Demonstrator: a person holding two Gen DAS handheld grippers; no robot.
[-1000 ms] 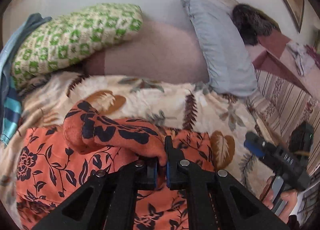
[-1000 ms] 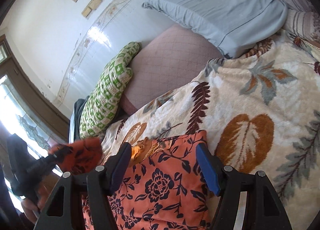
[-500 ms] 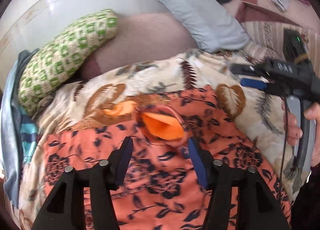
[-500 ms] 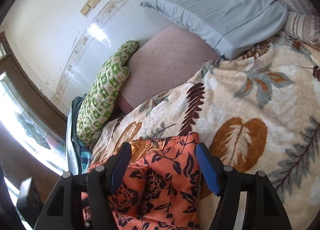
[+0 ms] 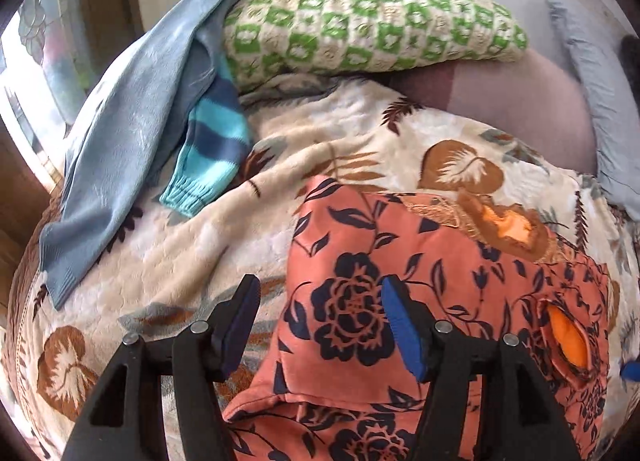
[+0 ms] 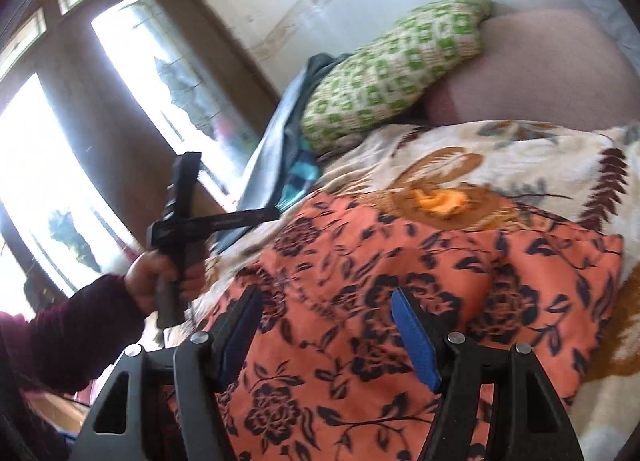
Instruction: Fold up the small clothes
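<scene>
An orange garment with dark floral print (image 5: 420,301) lies spread on the leaf-patterned blanket (image 5: 192,245); its sleeve is folded in over the body, the cuff opening (image 5: 566,337) showing plain orange inside. My left gripper (image 5: 320,325) is open and empty, hovering over the garment's left edge. My right gripper (image 6: 326,331) is open and empty above the garment (image 6: 420,281). The left gripper also shows in the right wrist view (image 6: 188,221), held by a hand at the garment's left side.
A blue sweater with a striped sleeve (image 5: 132,133) lies at the left of the bed. A green-checked pillow (image 5: 372,25), a pink cushion (image 5: 520,109) and a grey-blue pillow (image 5: 600,101) line the back wall. Windows (image 6: 80,141) are at the left.
My left gripper let go of the sleeve, which now lies folded over the garment, and swung left toward the garment's left edge. My right gripper moved over the garment, staying open.
</scene>
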